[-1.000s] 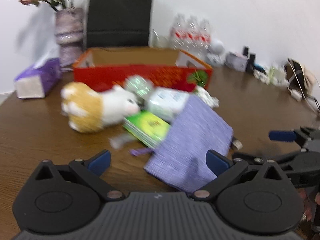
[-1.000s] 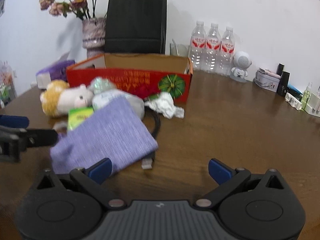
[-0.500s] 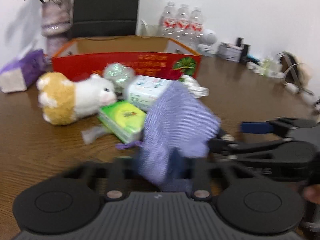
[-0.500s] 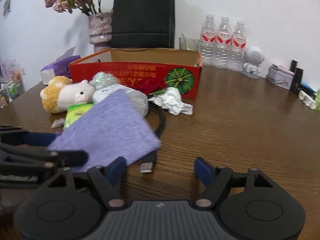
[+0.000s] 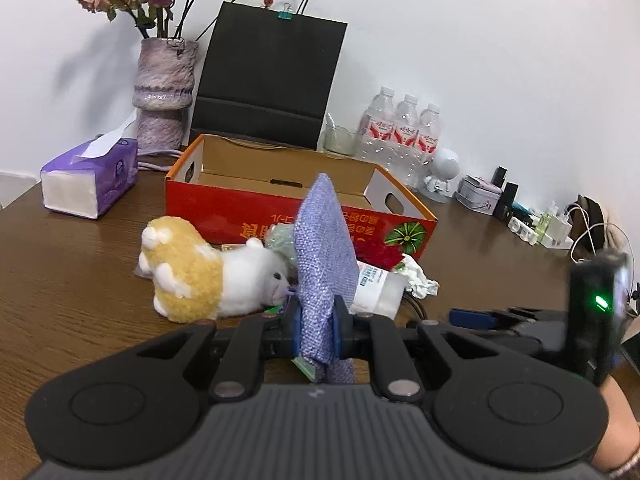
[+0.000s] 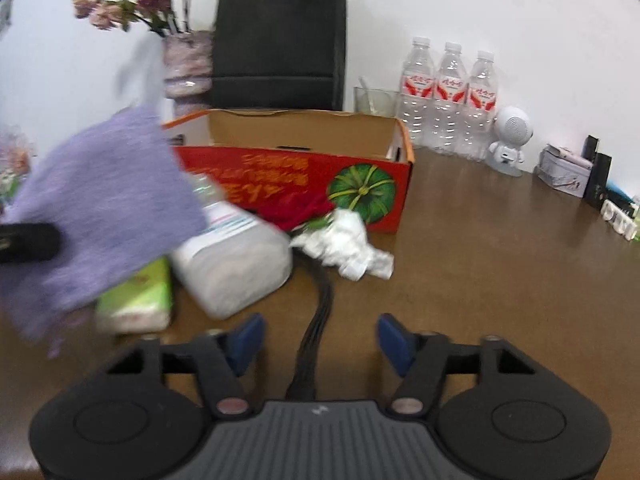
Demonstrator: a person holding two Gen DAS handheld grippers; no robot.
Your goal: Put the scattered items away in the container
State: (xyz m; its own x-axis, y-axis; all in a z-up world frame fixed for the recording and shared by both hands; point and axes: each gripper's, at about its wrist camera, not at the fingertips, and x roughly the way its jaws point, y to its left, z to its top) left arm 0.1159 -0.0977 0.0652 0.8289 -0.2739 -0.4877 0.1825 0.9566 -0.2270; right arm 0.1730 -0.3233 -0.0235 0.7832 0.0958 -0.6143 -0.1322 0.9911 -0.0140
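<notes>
Left wrist view is showing the purple cloth pouch (image 5: 325, 252) standing nearly on edge, pinched low down between the pads of the left claw (image 5: 316, 330), which is clamping it firmly; a thin green-edged card seems to be caught with it, though that is hard to confirm. The pouch is hanging clear of the wooden worktop (image 5: 80, 264), in front of the red cardboard box (image 5: 248, 216), whose open top is lying just beyond it.

To do this step well, the person is probably needing to carry the pouch up and over the near wall of the box before letting go, keeping the loose upper end from snagging the rim or dragging the plush toy (image 5: 208, 276) and the white packet (image 5: 376, 284) just behind it.

Right wrist view is showing the right claw (image 6: 320, 340) with its jaws closing around a black cable (image 6: 320, 308) that is running between them toward the heap; the pads are not yet pressing on it. A clean grip calls for centring the cable between the pads. Crumpled white paper (image 6: 344, 244) is lying just beside the cable, near the box's front corner. A green tissue pack (image 6: 136, 300) is sitting under the pouch's blurred edge.
</notes>
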